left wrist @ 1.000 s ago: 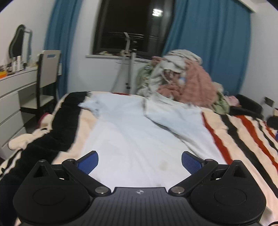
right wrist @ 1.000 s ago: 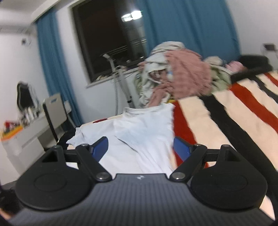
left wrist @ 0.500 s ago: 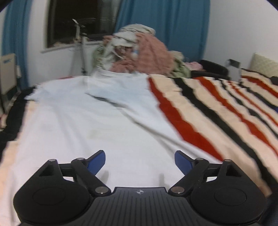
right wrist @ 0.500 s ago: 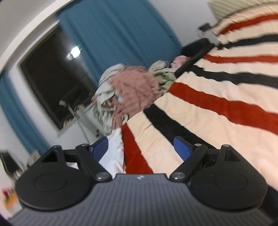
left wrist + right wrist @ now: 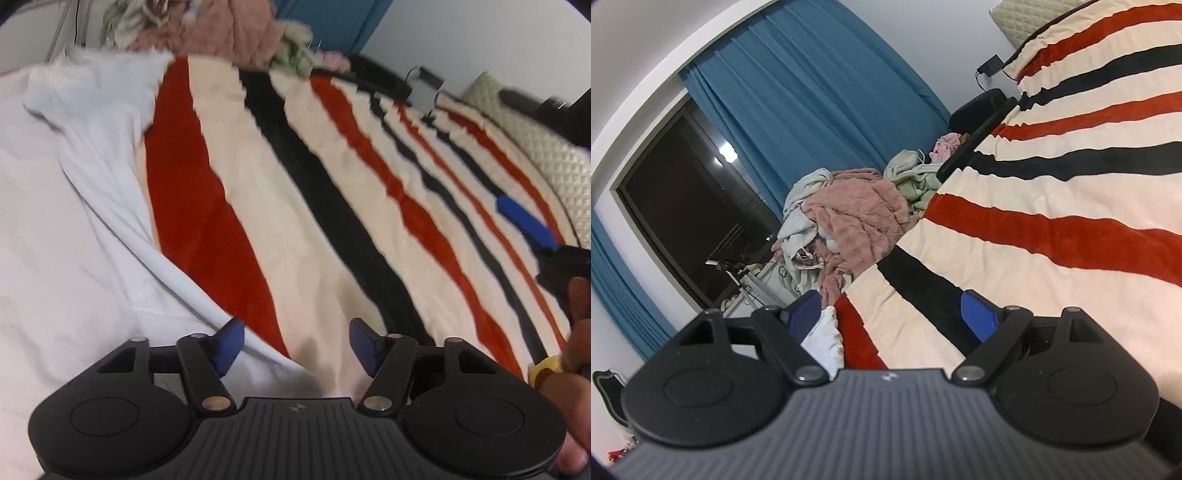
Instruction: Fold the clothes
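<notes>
A: Where is the white T-shirt point(image 5: 74, 221) lying?
B: On the striped blanket point(image 5: 332, 206), its hem edge running just under the left hand-held gripper point(image 5: 296, 345), whose fingers are spreading wide, holding nothing.
A: The right hand-held gripper point(image 5: 892, 314)?
B: Also gaping empty, the shirt's corner showing by its left finger.

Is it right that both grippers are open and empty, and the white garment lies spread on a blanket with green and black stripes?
Not quite. The left wrist view shows the white garment on a cream blanket with red and black stripes, not green. The rest holds: left gripper and right gripper are open and empty.
</notes>
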Available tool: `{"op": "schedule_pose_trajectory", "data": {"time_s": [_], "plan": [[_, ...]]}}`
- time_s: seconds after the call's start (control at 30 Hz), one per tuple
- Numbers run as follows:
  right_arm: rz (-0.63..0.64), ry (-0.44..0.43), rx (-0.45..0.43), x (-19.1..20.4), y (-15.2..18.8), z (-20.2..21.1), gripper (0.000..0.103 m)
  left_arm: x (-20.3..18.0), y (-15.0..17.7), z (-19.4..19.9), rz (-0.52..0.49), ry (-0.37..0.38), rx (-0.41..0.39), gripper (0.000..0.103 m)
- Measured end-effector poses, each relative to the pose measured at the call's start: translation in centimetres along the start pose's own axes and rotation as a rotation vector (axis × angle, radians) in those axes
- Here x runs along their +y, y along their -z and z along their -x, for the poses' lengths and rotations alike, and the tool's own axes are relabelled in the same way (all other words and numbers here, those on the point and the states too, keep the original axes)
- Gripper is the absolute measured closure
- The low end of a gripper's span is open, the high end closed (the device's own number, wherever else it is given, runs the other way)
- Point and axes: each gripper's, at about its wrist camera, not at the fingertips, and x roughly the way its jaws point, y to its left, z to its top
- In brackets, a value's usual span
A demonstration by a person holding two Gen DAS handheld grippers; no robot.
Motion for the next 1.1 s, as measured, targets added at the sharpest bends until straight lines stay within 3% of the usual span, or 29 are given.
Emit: {"op": "schedule_pose_trajectory", "data": {"time_s": [0.17, 0.37, 0.53, 0.67, 0.77, 0.83, 0.9, 1.1], "plan": [[-0.002, 0.003, 0.012, 0.0, 0.3, -0.3, 0.018, 1.8, 0.4, -2.8, 0.099, -0.01, 0.072, 0.1], [-0.008, 0.002, 0.025, 0.1, 0.5, -0.3, 0.018, 4.4, 0.0, -0.6, 0.178, 0.056, 0.012, 0.102], [0.023, -0.011, 0.06, 1.0, 1.0, -0.5, 0.018, 7.0, -0.2, 6.5, 0.216, 0.164, -0.065, 0.102], [0.114, -0.033, 0.108, 2.9, 2.3, -0.6, 0.018, 11.2, 1.2, 13.6, 0.247, 0.212, -0.118, 0.102], [0.191, -0.05, 0.145, 4.4, 3.4, -0.7, 0.018, 14.9, 2.9, 17.2, 0.311, 0.196, -0.122, 0.102], [0.243, -0.062, 0.17, 5.5, 4.1, -0.8, 0.018, 17.3, 4.5, 18.2, 0.349, 0.147, -0.098, 0.102], [0.294, -0.073, 0.195, 6.5, 4.9, -0.9, 0.018, 19.3, 5.7, 18.1, 0.366, 0.076, -0.06, 0.102], [0.453, -0.097, 0.227, 9.2, 6.9, -0.5, 0.019, 21.9, 7.6, 16.2, 0.368, -0.045, 0.003, 0.101]]}}
